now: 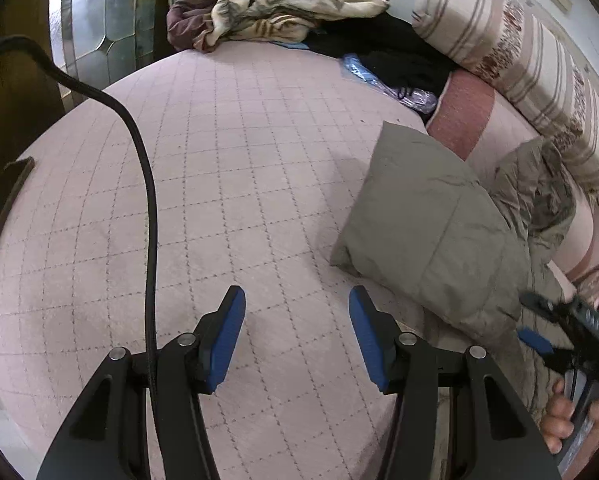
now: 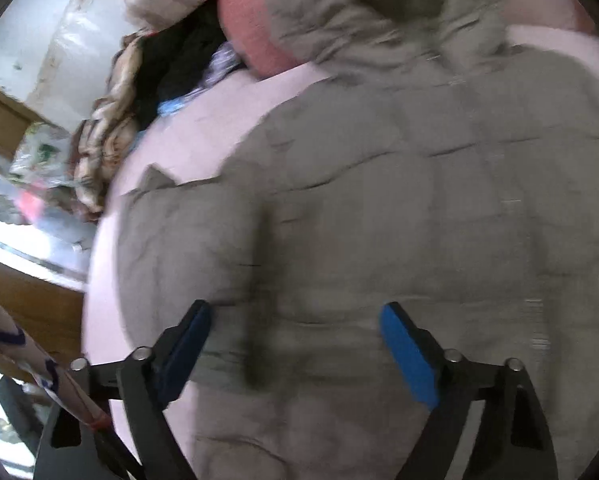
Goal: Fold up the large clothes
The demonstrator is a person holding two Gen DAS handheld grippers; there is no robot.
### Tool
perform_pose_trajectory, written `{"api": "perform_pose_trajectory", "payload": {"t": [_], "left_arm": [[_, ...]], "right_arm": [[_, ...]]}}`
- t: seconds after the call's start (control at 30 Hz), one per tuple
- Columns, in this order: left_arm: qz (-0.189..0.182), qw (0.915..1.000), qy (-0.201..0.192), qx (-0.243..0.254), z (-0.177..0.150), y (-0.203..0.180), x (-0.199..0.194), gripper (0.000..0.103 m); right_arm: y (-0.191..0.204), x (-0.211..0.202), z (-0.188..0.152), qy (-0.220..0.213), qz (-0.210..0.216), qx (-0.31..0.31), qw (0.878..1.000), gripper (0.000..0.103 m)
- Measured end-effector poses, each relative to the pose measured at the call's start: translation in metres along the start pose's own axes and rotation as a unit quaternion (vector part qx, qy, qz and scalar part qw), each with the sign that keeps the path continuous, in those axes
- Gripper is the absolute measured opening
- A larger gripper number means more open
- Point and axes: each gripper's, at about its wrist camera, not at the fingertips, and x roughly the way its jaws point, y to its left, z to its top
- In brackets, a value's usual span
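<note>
Surface: pink quilted bedspread (image 1: 227,168) with a stitched grid, covering the bed.
Garment: grey-green padded jacket (image 1: 431,232) lying on the bedspread at the right side of the left wrist view; one flat panel juts toward the bed's middle, the rest bunches against the pink bolster (image 1: 465,116). In the right wrist view the jacket (image 2: 399,220) fills most of the frame, spread flat with quilted seams; this view is motion-blurred.
Left gripper (image 1: 296,312): jaws spread wide, nothing between the blue pads, poised over bare bedspread just left of the jacket's edge.
Right gripper (image 2: 295,332): jaws parted, empty, directly above the jacket; contact with the fabric cannot be told.
Cable: black cord (image 1: 147,216) running from the left gripper up and to the left.
Far end of bed: crumpled cream-and-brown blanket (image 1: 283,8) on dark clothes.
Right edge: striped pillow (image 1: 519,44) above the bolster.
</note>
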Motion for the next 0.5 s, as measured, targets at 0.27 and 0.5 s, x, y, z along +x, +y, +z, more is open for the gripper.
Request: {"api": "perform_pose_trajectory", "payload": {"t": [0.27, 0.5], "left_arm": [[0.002, 1.0, -0.003, 0.009, -0.003, -0.013, 0.0, 0.052], [-0.006, 0.999, 0.007, 0.043, -0.013, -0.038, 0.004, 0.052]], "right_arm": [[0.02, 0.017, -0.003, 0.045, 0.045, 0.002, 0.998, 0.018], [-0.037, -0.087, 0.032, -0.048, -0.063, -0.031, 0.996, 0.014]]}}
